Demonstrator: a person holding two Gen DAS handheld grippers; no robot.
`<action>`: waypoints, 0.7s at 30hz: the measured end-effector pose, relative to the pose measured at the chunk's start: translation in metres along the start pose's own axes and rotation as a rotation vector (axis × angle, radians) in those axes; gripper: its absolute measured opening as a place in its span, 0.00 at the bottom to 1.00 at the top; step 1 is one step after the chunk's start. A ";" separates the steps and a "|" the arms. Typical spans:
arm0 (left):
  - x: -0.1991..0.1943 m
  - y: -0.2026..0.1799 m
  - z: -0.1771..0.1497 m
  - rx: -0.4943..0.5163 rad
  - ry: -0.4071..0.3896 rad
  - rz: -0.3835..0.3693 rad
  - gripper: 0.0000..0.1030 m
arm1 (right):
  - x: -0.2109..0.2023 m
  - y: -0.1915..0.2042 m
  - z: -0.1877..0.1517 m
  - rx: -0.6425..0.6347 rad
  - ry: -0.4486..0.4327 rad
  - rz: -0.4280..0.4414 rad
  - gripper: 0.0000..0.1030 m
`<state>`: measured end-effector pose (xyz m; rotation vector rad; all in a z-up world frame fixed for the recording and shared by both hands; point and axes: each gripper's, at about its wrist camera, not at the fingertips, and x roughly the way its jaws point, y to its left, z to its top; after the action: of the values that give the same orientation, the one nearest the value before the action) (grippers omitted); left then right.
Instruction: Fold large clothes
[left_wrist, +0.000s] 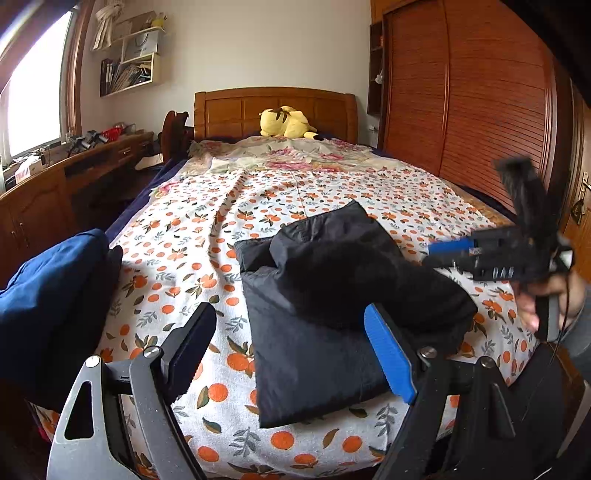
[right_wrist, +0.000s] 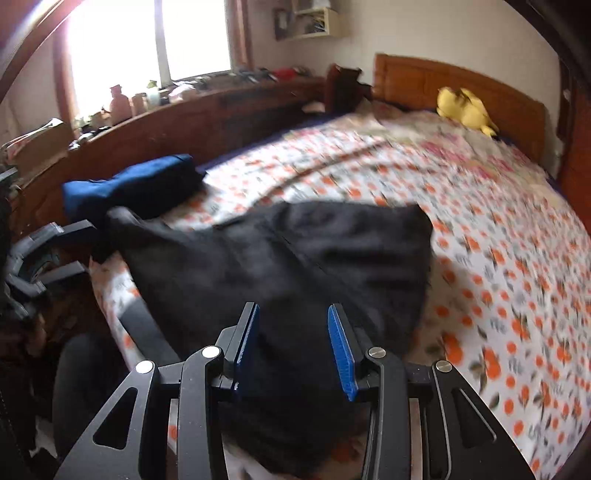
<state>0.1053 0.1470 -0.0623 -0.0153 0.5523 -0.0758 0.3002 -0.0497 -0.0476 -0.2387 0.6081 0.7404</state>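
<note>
On the near end of the orange-print bedspread (left_wrist: 177, 236) lies the black garment (left_wrist: 314, 314), matte, folded into a rough rectangle. The left gripper (left_wrist: 291, 354) and right gripper (right_wrist: 291, 347) hover with jaws spread, empty. The right wrist view is blurred; only the left shows the slatted wardrobe (left_wrist: 461, 103).

A large black garment of thin, slightly shiny fabric (left_wrist: 325, 310) (right_wrist: 280, 266) is lying folded into a thick, roughly rectangular bundle, its upper layer bulging and creased, near the foot edge of the orange-patterned bedspread (left_wrist: 177, 266).
</note>
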 end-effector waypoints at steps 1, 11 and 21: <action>-0.001 -0.002 0.002 -0.004 -0.005 -0.002 0.81 | 0.004 -0.003 -0.005 0.011 0.019 0.019 0.38; 0.024 -0.015 0.002 -0.011 0.053 -0.005 0.81 | 0.030 0.010 -0.029 0.070 -0.020 0.105 0.39; 0.046 -0.009 -0.003 -0.066 0.093 -0.050 0.39 | 0.022 -0.003 -0.037 0.080 -0.032 0.110 0.39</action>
<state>0.1417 0.1343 -0.0887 -0.0899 0.6474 -0.1075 0.2989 -0.0550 -0.0909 -0.1203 0.6228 0.8223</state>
